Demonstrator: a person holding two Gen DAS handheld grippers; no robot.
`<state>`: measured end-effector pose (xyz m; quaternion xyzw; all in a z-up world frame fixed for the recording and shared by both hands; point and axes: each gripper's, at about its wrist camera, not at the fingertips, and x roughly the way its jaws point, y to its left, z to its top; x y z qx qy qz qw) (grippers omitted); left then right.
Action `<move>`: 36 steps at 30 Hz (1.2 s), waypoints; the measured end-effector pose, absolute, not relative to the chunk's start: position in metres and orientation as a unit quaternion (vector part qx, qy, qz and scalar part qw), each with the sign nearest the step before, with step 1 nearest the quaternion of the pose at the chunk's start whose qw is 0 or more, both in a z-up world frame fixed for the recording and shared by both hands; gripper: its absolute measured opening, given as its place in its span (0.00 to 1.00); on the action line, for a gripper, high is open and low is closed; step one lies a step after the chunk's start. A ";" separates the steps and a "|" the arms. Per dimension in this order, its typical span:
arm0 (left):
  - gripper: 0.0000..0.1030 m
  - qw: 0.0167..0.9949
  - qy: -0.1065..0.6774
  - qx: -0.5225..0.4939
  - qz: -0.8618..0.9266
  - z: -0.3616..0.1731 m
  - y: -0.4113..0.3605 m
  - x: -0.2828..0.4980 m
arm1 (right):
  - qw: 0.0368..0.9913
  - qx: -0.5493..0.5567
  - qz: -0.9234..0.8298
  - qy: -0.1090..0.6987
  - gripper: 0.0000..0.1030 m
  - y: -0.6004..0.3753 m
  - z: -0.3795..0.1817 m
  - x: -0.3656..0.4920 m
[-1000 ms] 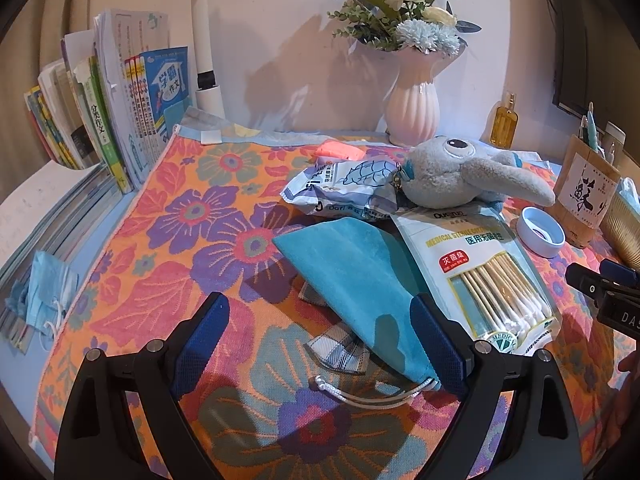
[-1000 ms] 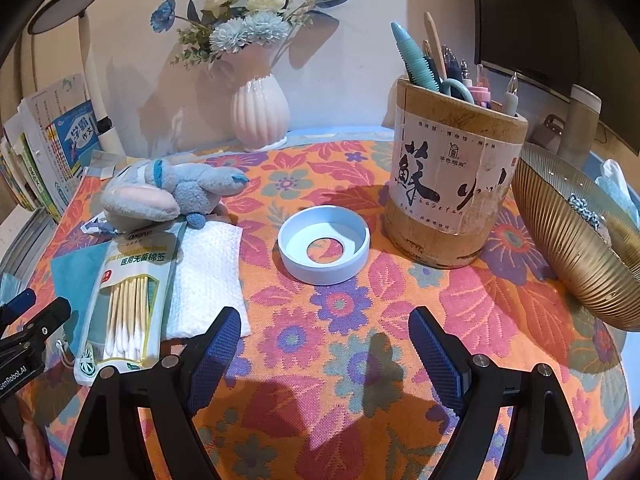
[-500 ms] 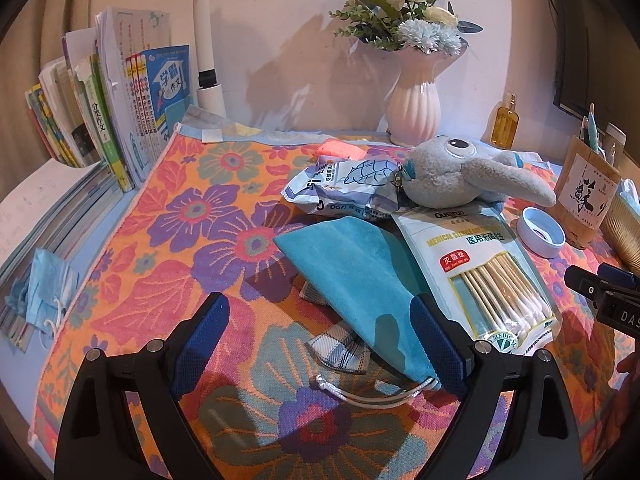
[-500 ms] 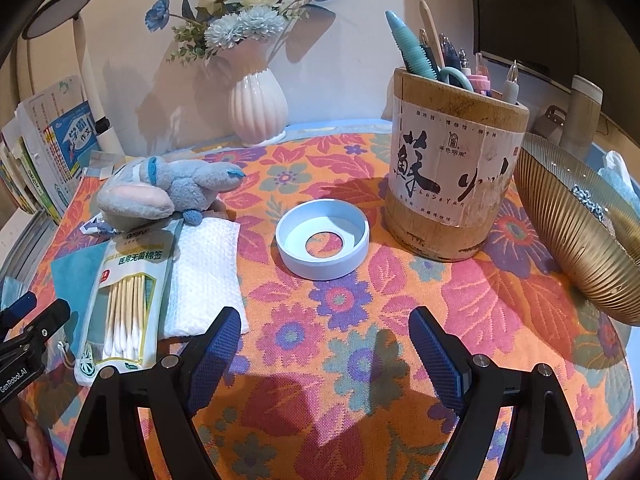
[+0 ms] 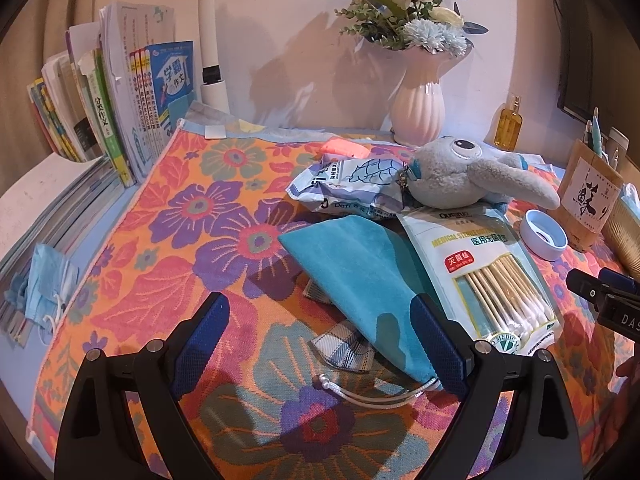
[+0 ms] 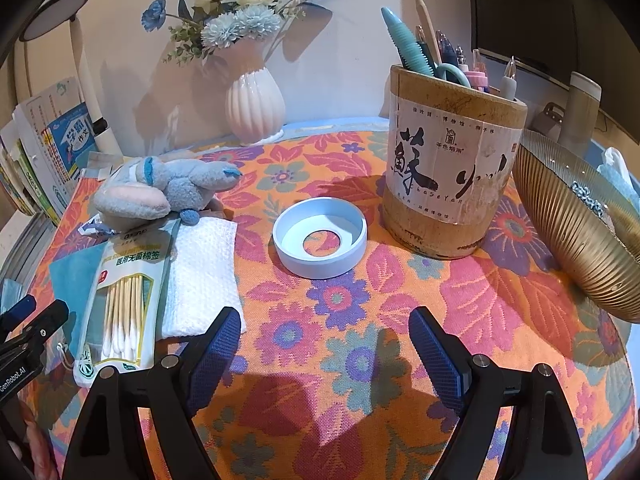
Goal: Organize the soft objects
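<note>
Counted on the floral cloth [image 5: 168, 248]:
- one grey plush toy [image 5: 460, 176]
- one teal drawstring pouch [image 5: 360, 276]
- one bag of cotton swabs [image 5: 492, 272]
- one blue-white plastic packet [image 5: 352, 184]
- one plaid cloth [image 5: 344, 344]
- one white towel [image 6: 202, 276]
- one blue ring-shaped lid [image 6: 320, 236]

Far side: one vase of flowers [image 5: 418, 108] and one amber bottle [image 5: 509, 126].

Right: one bamboo pen holder [image 6: 452, 176] and one gold ribbed bowl [image 6: 580, 248].

Left: one face mask [image 5: 44, 284]. The books [image 5: 116, 104] are too tightly packed to count.

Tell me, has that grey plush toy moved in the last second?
No. In the left view the plush toy lies in the same spot as before, just below and right of the pink vase, on the wipes pack.
</note>
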<state>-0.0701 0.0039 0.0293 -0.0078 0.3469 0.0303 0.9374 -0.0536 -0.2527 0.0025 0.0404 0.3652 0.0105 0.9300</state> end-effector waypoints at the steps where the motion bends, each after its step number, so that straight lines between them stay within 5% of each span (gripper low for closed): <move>1: 0.89 0.937 0.347 -0.008 0.030 0.029 0.004 -0.070 | 0.930 0.040 0.011 0.366 0.82 -0.253 0.002 -0.053; 30: 0.89 0.937 0.349 -0.012 0.028 0.029 0.004 -0.071 | 0.928 0.052 0.008 0.370 0.82 -0.255 -0.001 -0.055; 36: 0.89 0.922 0.374 -0.097 0.004 0.029 0.035 -0.070 | 0.920 0.115 0.022 0.375 0.82 -0.279 0.001 -0.056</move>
